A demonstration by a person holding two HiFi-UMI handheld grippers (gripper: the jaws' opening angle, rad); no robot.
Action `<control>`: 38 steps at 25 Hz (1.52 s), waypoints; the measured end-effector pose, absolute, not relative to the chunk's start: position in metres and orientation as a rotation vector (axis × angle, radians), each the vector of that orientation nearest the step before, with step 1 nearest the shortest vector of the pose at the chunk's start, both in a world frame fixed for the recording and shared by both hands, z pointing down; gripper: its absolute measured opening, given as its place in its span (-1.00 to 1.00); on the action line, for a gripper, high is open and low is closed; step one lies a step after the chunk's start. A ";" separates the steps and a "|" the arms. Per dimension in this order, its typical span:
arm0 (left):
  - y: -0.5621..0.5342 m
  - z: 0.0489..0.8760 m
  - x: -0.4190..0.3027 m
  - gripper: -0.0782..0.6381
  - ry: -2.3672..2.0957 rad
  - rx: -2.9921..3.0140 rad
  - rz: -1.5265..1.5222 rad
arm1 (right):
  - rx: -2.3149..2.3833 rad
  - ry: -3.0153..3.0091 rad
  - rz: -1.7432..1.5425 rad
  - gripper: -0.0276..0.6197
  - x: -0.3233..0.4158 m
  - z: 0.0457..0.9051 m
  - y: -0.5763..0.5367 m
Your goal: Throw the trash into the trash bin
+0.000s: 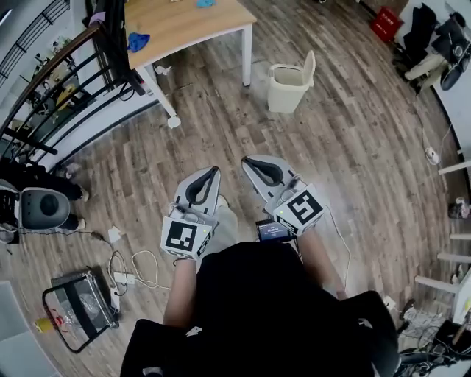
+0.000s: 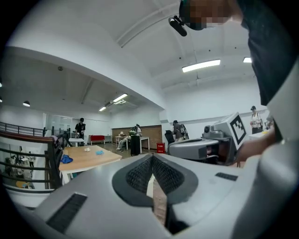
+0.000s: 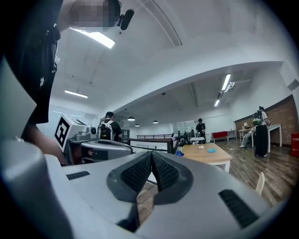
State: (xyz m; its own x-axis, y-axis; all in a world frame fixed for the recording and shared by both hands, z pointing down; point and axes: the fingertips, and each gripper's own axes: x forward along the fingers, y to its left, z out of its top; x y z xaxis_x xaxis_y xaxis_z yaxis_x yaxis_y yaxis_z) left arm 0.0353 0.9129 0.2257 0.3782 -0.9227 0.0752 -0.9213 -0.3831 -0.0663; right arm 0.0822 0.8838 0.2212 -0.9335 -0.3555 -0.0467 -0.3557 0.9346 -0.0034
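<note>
A cream trash bin (image 1: pixel 289 82) with its lid up stands on the wood floor, ahead and slightly right of me. A wooden table (image 1: pixel 191 26) beyond it carries a blue crumpled piece (image 1: pixel 137 40) and another blue bit (image 1: pixel 205 3). My left gripper (image 1: pixel 213 171) and right gripper (image 1: pixel 248 160) are held side by side close to my body, level, well short of the bin. In the left gripper view the left gripper (image 2: pixel 152 156) is shut with nothing between its pads. The right gripper (image 3: pixel 152 154) is likewise shut and empty. From there the table (image 3: pixel 210 155) shows small bits on top.
A black railing (image 1: pixel 51 88) runs along the left. A grey-white machine (image 1: pixel 44 208), a clear box (image 1: pixel 77 305) and cables (image 1: pixel 136 269) lie on the floor at the left. A red box (image 1: pixel 385 23) sits far right. People stand far off (image 2: pixel 81 128).
</note>
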 end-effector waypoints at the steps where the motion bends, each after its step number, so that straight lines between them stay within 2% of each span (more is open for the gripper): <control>1: 0.899 0.226 0.027 -0.76 1.732 -2.616 -0.118 | -0.577 3.058 0.017 -0.92 0.075 0.222 0.871; 5: 0.837 0.212 0.000 -0.76 1.680 -2.646 -0.024 | -0.658 3.068 0.053 -0.92 0.052 0.204 0.808; 12: 0.746 0.168 -0.077 -0.76 1.561 -2.592 -0.047 | -0.713 3.009 0.123 -0.92 -0.019 0.160 0.723; 21: 0.624 0.186 -0.169 -0.76 1.567 -2.729 -0.057 | -0.822 2.998 -0.074 -0.92 -0.100 0.169 0.591; 29: 0.465 0.199 -0.184 -0.76 1.539 -2.700 -0.194 | -0.781 2.957 -0.152 -0.92 -0.132 0.189 0.428; 38: 0.325 0.171 -0.171 -0.76 1.579 -2.654 -0.190 | -0.633 2.912 -0.102 -0.92 -0.141 0.153 0.289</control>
State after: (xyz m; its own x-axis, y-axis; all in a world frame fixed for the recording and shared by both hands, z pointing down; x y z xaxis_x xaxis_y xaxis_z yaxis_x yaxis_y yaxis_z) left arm -0.1711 0.3245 0.1713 0.4715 -0.8781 0.0813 -0.8723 -0.4780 -0.1036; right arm -0.1407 0.2891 0.1529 -0.8975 -0.4178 -0.1414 -0.4069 0.9080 -0.1001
